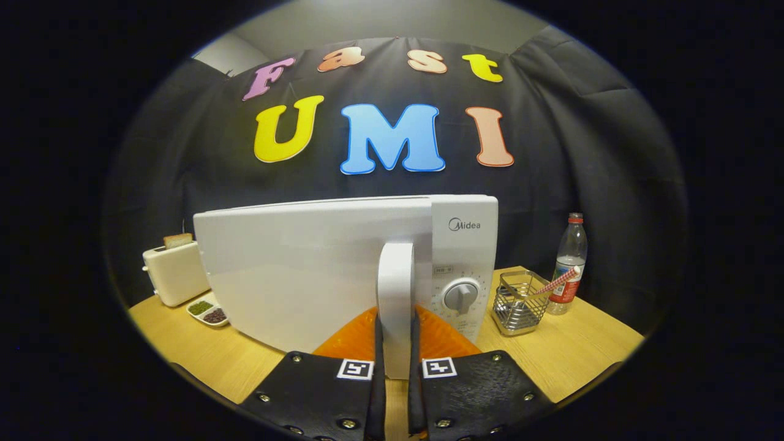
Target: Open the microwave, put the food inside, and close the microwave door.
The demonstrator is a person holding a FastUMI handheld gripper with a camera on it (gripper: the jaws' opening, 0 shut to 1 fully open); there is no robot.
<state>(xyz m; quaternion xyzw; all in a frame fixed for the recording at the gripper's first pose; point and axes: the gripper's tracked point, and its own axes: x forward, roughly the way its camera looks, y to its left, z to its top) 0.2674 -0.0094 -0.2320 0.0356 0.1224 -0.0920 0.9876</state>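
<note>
gripper view: tongs pinching white microwave door handle, door ajar.

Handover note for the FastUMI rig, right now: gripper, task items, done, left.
Gripper: fingers shut on the door handle.
Microwave on the wooden table; its door is swung part open toward the camera.
An orange thing sits under the door edge, just ahead of the fingers; cannot tell what it is.
Done: handle gripped, door part open.
Left: open it fully, put the food inside, close the door.
</note>
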